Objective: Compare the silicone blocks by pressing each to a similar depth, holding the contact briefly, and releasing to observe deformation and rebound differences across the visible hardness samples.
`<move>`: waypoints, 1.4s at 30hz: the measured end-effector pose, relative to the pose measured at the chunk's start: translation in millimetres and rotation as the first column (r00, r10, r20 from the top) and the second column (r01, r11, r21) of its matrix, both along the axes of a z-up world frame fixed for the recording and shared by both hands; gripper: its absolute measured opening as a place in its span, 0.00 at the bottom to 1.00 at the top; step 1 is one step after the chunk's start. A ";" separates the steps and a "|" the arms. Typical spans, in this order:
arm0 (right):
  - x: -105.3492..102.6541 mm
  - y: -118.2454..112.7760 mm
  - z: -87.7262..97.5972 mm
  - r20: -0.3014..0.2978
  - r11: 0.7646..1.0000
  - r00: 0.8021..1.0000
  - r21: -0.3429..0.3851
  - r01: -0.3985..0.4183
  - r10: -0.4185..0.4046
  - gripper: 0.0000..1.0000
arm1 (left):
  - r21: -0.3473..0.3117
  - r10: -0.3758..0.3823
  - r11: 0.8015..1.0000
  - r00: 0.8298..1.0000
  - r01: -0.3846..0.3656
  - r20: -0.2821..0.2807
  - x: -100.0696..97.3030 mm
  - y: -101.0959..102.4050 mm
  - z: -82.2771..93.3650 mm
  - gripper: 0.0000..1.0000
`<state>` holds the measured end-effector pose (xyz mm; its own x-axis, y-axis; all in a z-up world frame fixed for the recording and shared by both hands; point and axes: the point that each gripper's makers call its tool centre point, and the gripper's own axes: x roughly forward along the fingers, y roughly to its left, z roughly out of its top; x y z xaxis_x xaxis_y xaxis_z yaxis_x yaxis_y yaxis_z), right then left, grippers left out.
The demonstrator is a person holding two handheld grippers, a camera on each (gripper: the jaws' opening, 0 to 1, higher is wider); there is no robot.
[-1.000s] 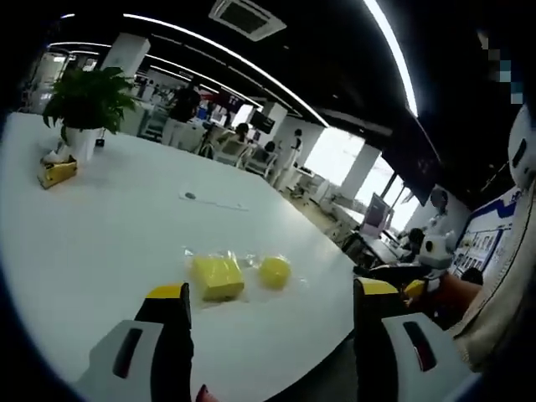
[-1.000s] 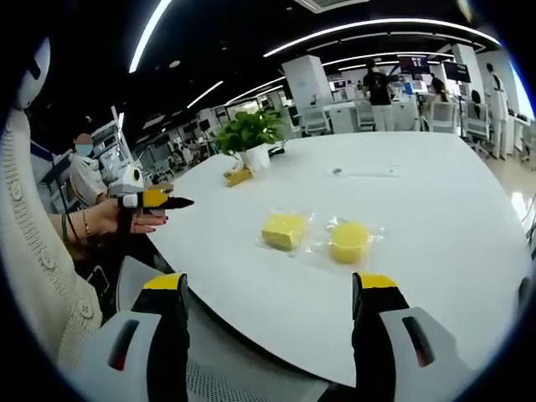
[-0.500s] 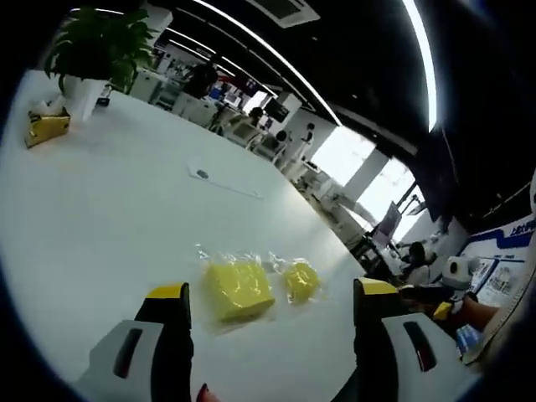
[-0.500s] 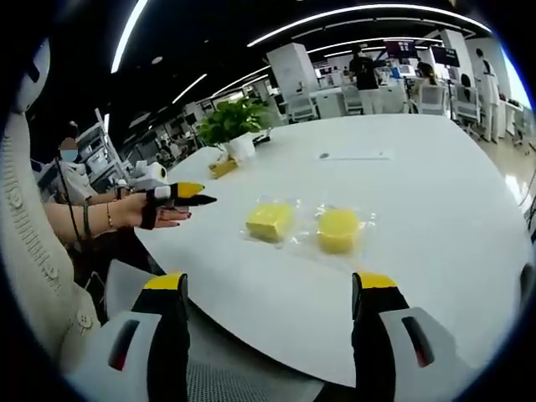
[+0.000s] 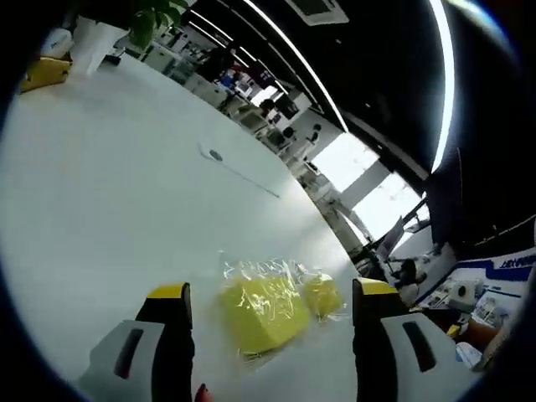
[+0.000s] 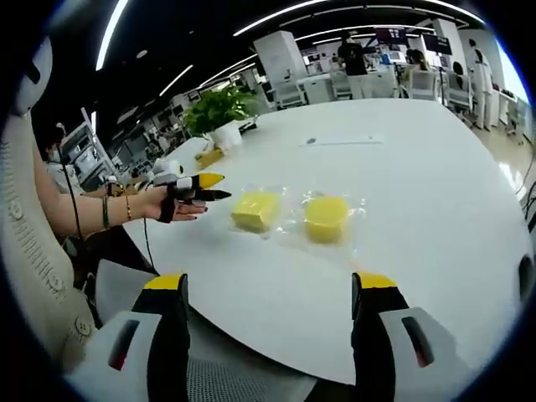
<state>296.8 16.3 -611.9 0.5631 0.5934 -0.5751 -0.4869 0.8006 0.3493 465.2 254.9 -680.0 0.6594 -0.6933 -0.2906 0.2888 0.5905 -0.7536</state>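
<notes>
Two yellow silicone blocks lie in clear plastic bags on the white table (image 6: 435, 193). One is a square block (image 6: 255, 209) and beside it lies a round block (image 6: 327, 218). In the left gripper view the square block (image 5: 261, 311) sits close ahead between my open jaws, with the round block (image 5: 321, 295) just behind it. My left gripper (image 5: 270, 293) is open and touches nothing. In the right gripper view a hand holds the left gripper (image 6: 205, 187) just left of the square block. My right gripper (image 6: 270, 285) stands open near the table edge, short of both blocks.
A potted plant (image 6: 219, 117) and a small yellow box (image 6: 209, 155) stand toward the far side of the table. A thin paper strip (image 6: 335, 141) lies beyond the blocks. The person's sleeve (image 6: 33, 251) fills the left side. People and desks stand in the background.
The left gripper has moved forward over the table toward the square block, which now looks larger between its jaws. The right gripper has stayed nearly in place.
</notes>
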 end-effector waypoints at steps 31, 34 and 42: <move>-0.8 -6.5 -19.4 -0.076 0.999 0.997 -0.044 0.008 -0.012 0.73 | -0.283 0.001 0.958 0.986 -0.048 -0.166 41.0 2.9 -45.4 0.00; -1.3 -5.5 -18.6 -0.074 0.999 0.997 -0.042 0.006 -0.009 0.73 | -0.275 0.002 0.960 0.987 -0.047 -0.161 37.5 -0.1 -38.8 0.00; -1.9 -1.4 -11.6 -0.048 1.000 0.999 -0.027 -0.005 0.004 0.72 | -0.081 0.018 0.997 1.000 -0.019 -0.006 30.5 0.0 -13.8 0.00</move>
